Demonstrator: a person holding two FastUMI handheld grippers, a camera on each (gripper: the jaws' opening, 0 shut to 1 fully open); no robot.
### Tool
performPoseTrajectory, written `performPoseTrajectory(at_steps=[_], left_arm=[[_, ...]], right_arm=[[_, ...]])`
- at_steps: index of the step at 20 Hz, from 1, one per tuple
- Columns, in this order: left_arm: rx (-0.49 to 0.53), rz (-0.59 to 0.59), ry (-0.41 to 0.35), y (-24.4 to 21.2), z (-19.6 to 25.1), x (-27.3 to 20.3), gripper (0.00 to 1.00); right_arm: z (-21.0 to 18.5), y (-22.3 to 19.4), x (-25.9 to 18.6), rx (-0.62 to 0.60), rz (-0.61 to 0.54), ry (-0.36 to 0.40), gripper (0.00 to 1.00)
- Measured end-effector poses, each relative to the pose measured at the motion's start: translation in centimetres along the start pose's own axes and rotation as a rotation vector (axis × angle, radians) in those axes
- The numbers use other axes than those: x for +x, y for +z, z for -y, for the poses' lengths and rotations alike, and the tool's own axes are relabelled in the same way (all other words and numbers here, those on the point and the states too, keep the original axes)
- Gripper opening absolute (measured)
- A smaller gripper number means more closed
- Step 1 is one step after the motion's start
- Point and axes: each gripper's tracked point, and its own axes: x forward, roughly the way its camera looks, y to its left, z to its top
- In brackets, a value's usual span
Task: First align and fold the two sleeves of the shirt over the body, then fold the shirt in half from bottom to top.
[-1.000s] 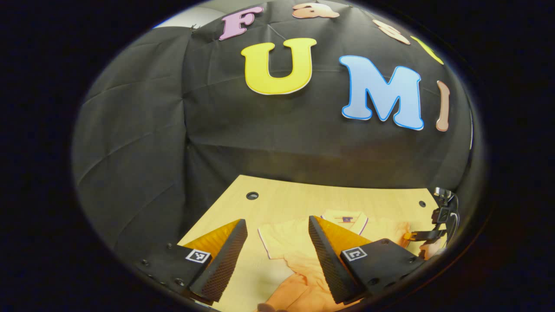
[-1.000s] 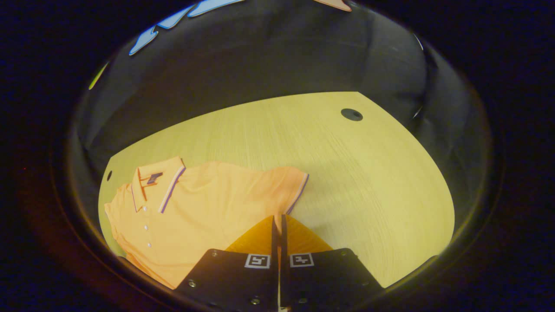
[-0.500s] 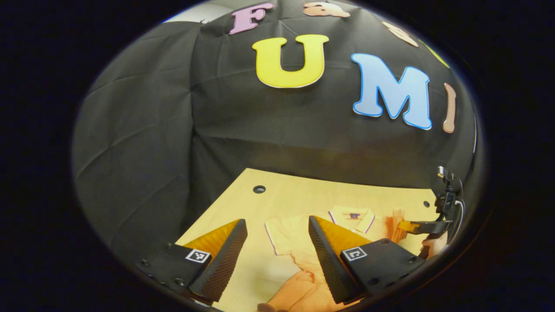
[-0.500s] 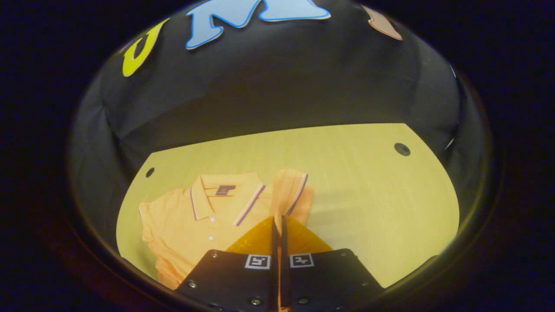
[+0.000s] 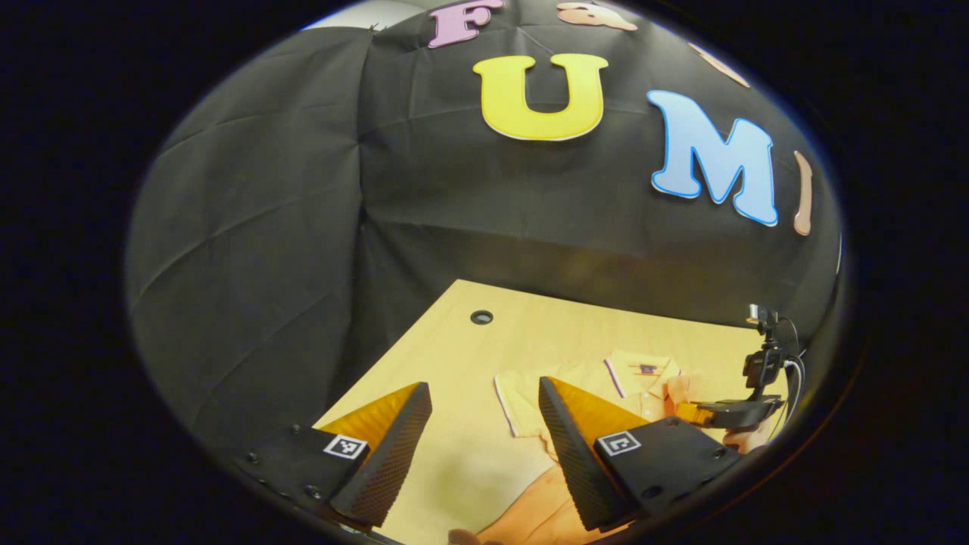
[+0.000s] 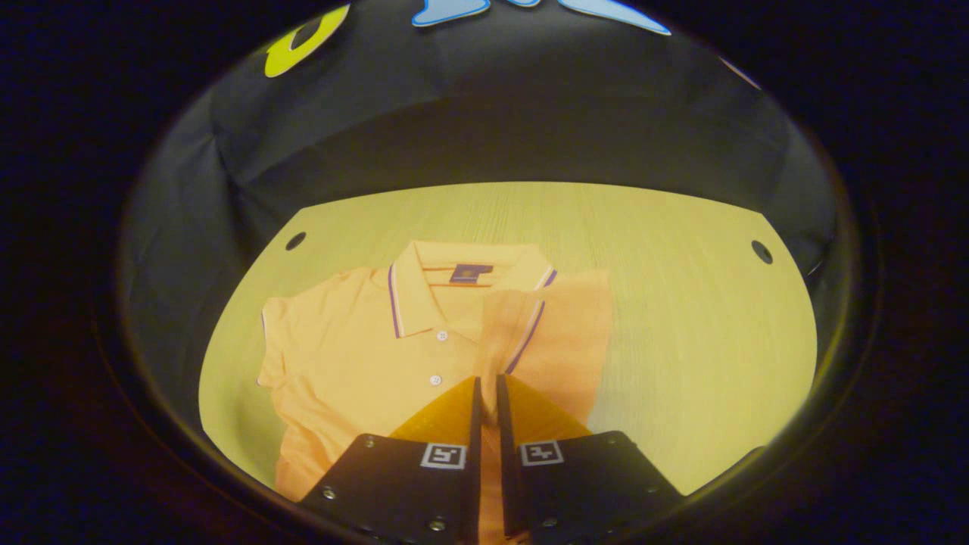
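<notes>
orange polo shirt (image 6: 356,356) | flat on table, face up, collar at 12 o'clock | right sleeve (image 6: 522,333) folded over chest | other sleeve still out at 9 o'clock

Left gripper (image 5: 484,439) above the table, fingers spread apart

An orange shirt (image 5: 530,393) lies on the wooden table (image 5: 454,341); the right gripper (image 5: 693,412) hangs over the shirt near its collar (image 5: 643,369).

Left gripper (image 5: 484,424): jaws spread wide apart. Right gripper (image 6: 487,393): fingers nearly together, a thin gap between.
</notes>
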Motion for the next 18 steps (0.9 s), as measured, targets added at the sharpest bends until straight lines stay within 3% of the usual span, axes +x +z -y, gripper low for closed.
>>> performPoseTrajectory(at_steps=[1,2,3,8,18], left_arm=[[0.001,-0.007,0.000,-0.2,0.0,0.1,0.94],[0.000,-0.016,-0.004,-0.5,-0.2,0.4,0.96],[-0.004,-0.025,-0.012,-0.9,-0.3,1.0,0.94],[-0.025,-0.074,-0.100,-4.1,-0.5,7.1,0.93],[0.001,-0.263,-0.158,-12.1,2.0,16.7,0.97]], right_arm=[[-0.3,0.0,0.1,-0.001,-0.003,0.004,0.23],[-0.3,-0.2,0.1,-0.003,-0.001,0.003,0.49],[-0.2,0.0,-0.4,-0.004,0.005,-0.008,0.53],[-0.4,1.6,-3.1,0.006,0.067,-0.022,0.55],[1.2,2.0,-9.9,0.037,0.128,-0.070,0.54]])
